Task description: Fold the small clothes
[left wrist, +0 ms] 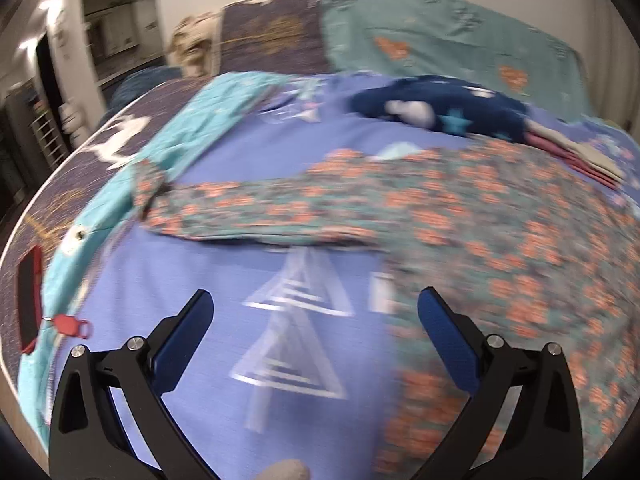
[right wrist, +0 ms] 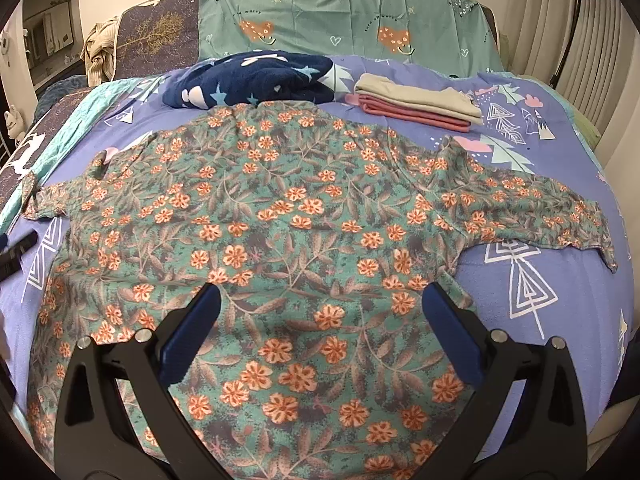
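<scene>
So the floral top is spread flat on the bed, sleeves out to both sides, its long axis running away from the claws toward the headboard. The right claw hovers right over the lower body of the top, near the hem, jaws spread wide with nothing in them. The left claw is also wide open and empty, but it sits over bare blue bedspread, with the top's edge just to its right and the left sleeve stretched across ahead of it. That view is motion-blurred, so finer detail is hard to call.

Best guess: the left sleeve is the next thing to fold in, and the left claw is clearly the nearer one for it, reaching forward and slightly left.

Surface is a soft printed bedspread, so fabric may drag a bit. Past the collar there's a navy star blanket and a small stack of folded clothes. A red-cased phone lies at the bed's left edge. Looks like a bedroom, a doorway off to the left.
</scene>
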`<state>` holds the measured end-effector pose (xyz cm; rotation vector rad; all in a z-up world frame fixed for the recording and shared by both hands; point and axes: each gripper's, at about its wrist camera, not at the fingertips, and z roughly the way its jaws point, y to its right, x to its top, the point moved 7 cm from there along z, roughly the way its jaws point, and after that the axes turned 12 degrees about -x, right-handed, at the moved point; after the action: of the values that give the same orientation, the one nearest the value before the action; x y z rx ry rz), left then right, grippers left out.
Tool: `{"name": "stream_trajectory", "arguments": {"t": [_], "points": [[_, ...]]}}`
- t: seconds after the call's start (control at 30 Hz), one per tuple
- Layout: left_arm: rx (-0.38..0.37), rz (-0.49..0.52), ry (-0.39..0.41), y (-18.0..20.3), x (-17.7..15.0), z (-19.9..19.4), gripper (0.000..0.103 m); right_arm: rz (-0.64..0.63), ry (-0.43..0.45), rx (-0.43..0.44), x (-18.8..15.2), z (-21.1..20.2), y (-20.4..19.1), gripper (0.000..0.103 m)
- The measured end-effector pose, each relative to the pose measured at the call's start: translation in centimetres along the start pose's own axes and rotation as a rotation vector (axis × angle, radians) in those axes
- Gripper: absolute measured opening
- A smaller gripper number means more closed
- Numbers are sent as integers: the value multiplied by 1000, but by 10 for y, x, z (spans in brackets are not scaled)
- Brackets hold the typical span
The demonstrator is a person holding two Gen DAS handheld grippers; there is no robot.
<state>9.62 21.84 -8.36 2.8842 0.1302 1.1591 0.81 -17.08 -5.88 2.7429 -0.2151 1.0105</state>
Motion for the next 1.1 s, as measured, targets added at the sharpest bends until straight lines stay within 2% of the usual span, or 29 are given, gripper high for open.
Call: {"name": "stream_trajectory", "arguments": {"t": [0.07,0.1,0.2,0.27,0.37,0.6,0.63,0.7,0.77,0.87,0.97,1.07,1.1], "points": [[57,-78,-19,-41,6,8,88,3,-9,-3,-1,3,0,101],[75,-146,-35,-70,9,14,84,4,-12,-4,-1,4,0,101],[83,-301,-56,-129,14,27,67,4,-17,-15,0,8,0,101],[89,-361,-66,-159,21,37,56,3,-21,-22,1,10,0,101],[128,-369,-81,-179,33,52,55,-1,-26,-28,2,14,-3,101],[287,-313,-176,-222,57,103,55,-12,-40,-38,4,20,-9,101],[298,-309,-183,-224,57,106,53,-12,-42,-41,4,21,-9,101],[324,-287,-185,-229,62,113,40,-10,-47,-46,5,23,-9,101],[320,-264,-169,-230,69,114,5,-9,-50,-48,5,26,-9,101],[287,-263,-129,-228,82,107,4,-12,-47,-46,7,27,-10,101],[217,-229,-33,-204,105,82,3,-14,-43,-41,8,28,-11,101],[94,-142,56,-150,132,53,3,-10,-45,-40,9,32,-10,101],[41,-86,88,-121,141,41,3,-7,-47,-38,9,32,-9,101]]}}
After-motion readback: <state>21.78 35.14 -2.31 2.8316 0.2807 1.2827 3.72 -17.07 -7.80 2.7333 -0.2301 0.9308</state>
